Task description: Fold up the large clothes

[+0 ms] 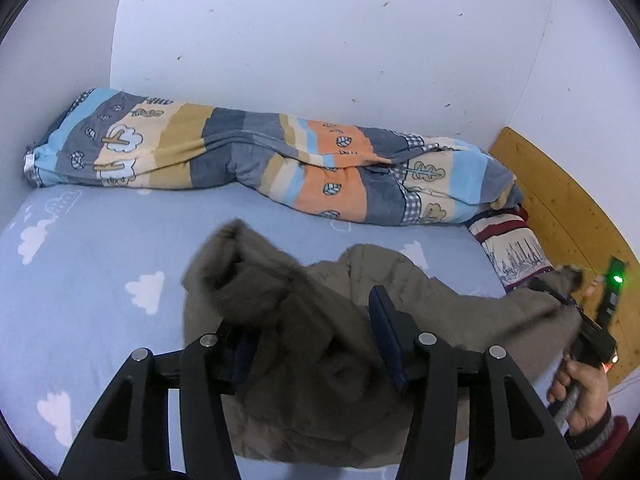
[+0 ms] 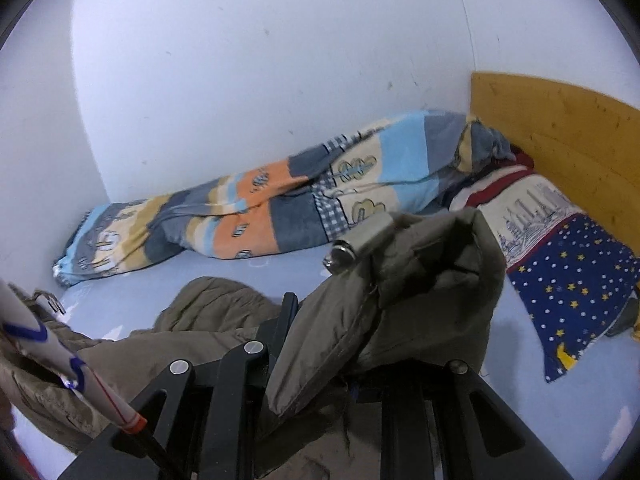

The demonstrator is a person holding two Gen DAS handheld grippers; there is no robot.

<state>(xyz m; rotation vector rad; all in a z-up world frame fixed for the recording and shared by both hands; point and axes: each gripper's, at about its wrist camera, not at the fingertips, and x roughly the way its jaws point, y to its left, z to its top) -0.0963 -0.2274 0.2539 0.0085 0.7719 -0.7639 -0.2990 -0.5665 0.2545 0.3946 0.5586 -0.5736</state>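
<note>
Coat (image 1: 320, 360) hangs over bed (image 1: 100, 248), right gripper (image 2: 352, 364) clamping its 3 o'clock end, left gripper (image 1: 316, 344) half-wide around fur, probably for spreading flat.

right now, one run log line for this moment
task: fold coat | left gripper: open around fur hood | right gripper: shut on olive coat | surface: bed sheet

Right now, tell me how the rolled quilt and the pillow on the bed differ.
The rolled quilt is a long bundle along the wall; the pillow is shorter and flatter, lying by the wooden headboard. The quilt bears orange, grey, blue and cream blocks with tree motifs; the pillow shows navy with stars and a skyline print. Both rest on the blue cloud-print sheet.
</note>
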